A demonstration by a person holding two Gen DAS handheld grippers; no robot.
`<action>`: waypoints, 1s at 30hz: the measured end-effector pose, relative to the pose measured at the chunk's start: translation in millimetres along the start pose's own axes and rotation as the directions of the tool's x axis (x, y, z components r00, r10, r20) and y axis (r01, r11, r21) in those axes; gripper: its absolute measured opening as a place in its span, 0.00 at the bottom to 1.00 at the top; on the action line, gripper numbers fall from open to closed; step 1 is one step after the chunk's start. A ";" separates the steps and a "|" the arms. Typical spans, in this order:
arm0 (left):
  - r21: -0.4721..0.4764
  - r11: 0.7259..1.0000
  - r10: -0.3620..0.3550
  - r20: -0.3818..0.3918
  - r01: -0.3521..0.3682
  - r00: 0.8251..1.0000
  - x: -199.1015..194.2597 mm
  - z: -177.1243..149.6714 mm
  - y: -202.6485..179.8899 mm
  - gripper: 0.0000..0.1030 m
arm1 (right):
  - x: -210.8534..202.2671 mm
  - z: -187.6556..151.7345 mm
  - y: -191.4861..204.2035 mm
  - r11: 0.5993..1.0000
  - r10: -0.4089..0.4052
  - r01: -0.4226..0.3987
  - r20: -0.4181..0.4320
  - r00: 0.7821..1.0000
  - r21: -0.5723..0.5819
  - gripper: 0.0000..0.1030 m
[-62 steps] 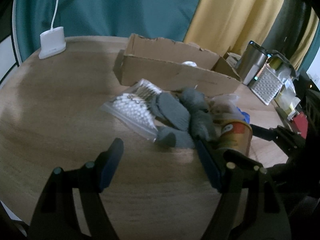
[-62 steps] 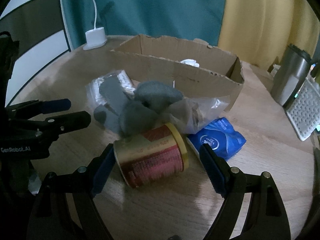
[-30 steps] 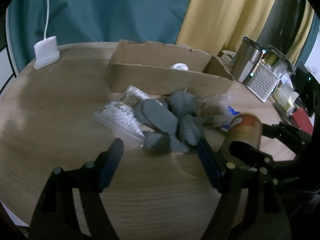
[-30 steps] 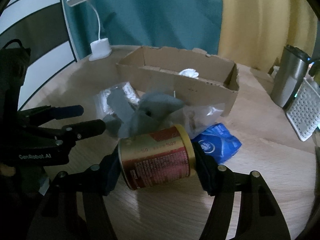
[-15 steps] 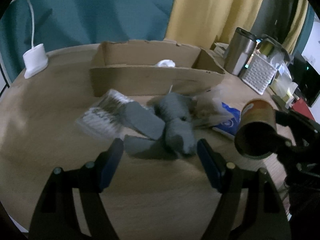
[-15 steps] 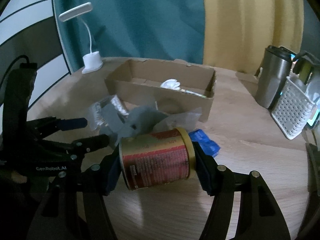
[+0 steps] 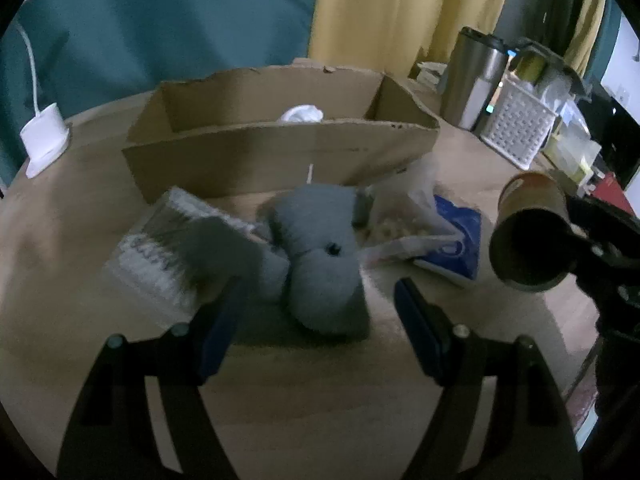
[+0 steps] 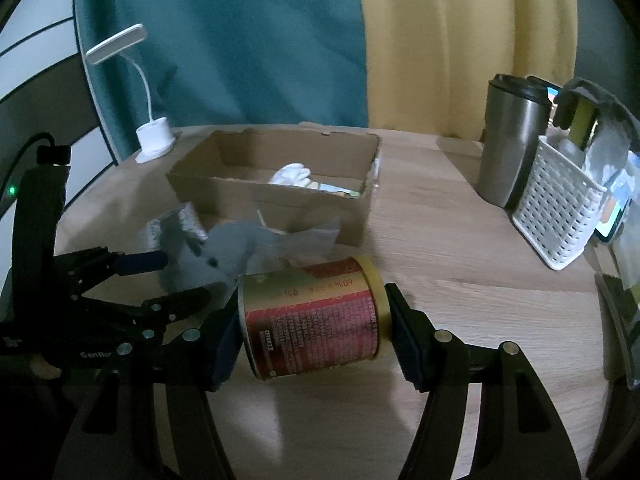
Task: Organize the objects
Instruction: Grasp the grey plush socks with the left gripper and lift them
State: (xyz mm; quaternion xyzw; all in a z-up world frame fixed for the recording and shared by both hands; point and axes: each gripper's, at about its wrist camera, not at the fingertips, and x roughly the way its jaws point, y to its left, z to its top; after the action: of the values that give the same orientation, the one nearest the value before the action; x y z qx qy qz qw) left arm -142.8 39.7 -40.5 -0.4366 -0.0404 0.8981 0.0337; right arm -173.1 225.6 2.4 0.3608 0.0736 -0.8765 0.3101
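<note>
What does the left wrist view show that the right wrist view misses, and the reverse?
Only the left wrist view shows the blue packet and the can's dark open end. Only the right wrist view shows the lamp head and the can's red label. Both show the can clamped in the right gripper, the cardboard box, the grey plush and the open left gripper.

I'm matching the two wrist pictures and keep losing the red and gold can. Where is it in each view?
Left wrist: the can is at the right edge, seen end-on, held above the table.
Right wrist: it lies sideways at lower centre, clamped in the right gripper.
Shared landmark: the cardboard box behind the pile.
</note>
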 end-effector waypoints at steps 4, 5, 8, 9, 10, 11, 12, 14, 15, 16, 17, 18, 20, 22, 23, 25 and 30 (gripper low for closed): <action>0.009 1.000 0.005 -0.020 -0.005 1.000 10.6 4.0 -2.5 0.75 | 5.1 0.6 -9.7 1.000 -0.003 0.003 -0.006 1.000 0.017 0.66; 0.009 1.000 0.006 -0.024 -0.006 1.000 12.9 4.6 -2.3 0.75 | 6.4 0.5 -11.8 1.000 -0.004 0.004 -0.009 1.000 0.021 0.66; 0.020 1.000 0.015 -0.031 -0.015 0.999 17.3 5.2 -2.2 0.74 | 11.4 0.8 -17.6 0.999 -0.006 0.006 -0.015 1.000 0.033 0.66; 0.026 1.000 0.018 -0.030 -0.017 0.999 18.4 5.0 -2.6 0.70 | 12.8 1.1 -19.2 0.999 -0.006 0.006 -0.016 1.000 0.035 0.66; 0.032 0.999 0.023 -0.029 -0.022 0.999 19.1 4.6 -2.8 0.56 | 14.5 1.5 -20.8 0.999 -0.005 0.006 -0.017 1.000 0.038 0.66; 0.040 0.999 0.031 -0.030 -0.029 0.999 20.0 4.2 -2.4 0.51 | 15.7 1.9 -21.8 0.999 -0.006 0.006 -0.019 1.000 0.040 0.66; 0.044 0.999 0.023 -0.028 -0.022 0.999 20.5 3.7 -1.8 0.47 | 17.2 2.1 -22.7 0.999 -0.006 0.007 -0.021 1.000 0.042 0.66; 0.056 0.998 0.021 -0.017 -0.020 1.000 18.7 2.8 -2.3 0.42 | 19.8 2.8 -23.8 0.999 -0.006 0.007 -0.023 1.000 0.045 0.66; 0.063 0.998 0.021 -0.008 -0.021 1.000 16.6 2.5 -3.0 0.41 | 20.7 3.1 -24.2 0.999 -0.006 0.007 -0.025 1.000 0.046 0.66; 0.063 0.998 0.018 -0.001 -0.017 1.000 14.4 2.3 -2.9 0.41 | 21.7 3.3 -24.4 0.999 -0.006 0.007 -0.027 1.000 0.046 0.66; 0.061 0.998 0.014 0.001 -0.014 1.000 13.3 2.7 -3.2 0.41 | 22.7 3.4 -23.9 0.999 -0.006 0.007 -0.029 1.000 0.044 0.66; 0.059 0.998 0.013 0.006 -0.013 1.000 12.5 3.6 -2.9 0.41 | 23.2 3.6 -23.4 0.999 -0.007 0.008 -0.030 1.000 0.043 0.66; 0.052 0.999 0.011 0.012 -0.012 1.000 10.1 4.4 -0.9 0.41 | 23.0 4.4 -21.9 0.999 -0.008 0.009 -0.029 1.000 0.040 0.66; 0.045 0.999 0.009 0.020 -0.010 1.000 6.0 4.9 2.2 0.41 | 22.9 5.5 -20.1 0.999 -0.009 0.010 -0.025 1.000 0.036 0.66; 0.041 0.999 0.008 0.024 -0.009 1.000 3.6 5.0 3.7 0.41 | 22.6 6.0 -19.6 0.999 -0.010 0.011 -0.024 1.000 0.035 0.66; 0.033 0.999 0.002 0.035 -0.003 0.999 -2.0 5.9 7.1 0.41 | 21.9 7.0 -17.9 0.999 -0.012 0.013 -0.021 1.000 0.030 0.66; 0.018 1.000 -0.008 0.068 0.007 0.998 -16.1 9.6 13.7 0.41 | 19.4 10.3 -11.7 1.000 -0.017 0.017 -0.009 1.000 0.017 0.66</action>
State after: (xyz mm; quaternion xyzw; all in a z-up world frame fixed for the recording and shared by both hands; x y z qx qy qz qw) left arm -140.7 24.1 -23.4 -0.4052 -0.0350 0.9127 0.0396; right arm -196.7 221.7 -4.4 0.3668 0.0703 -0.8780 0.2993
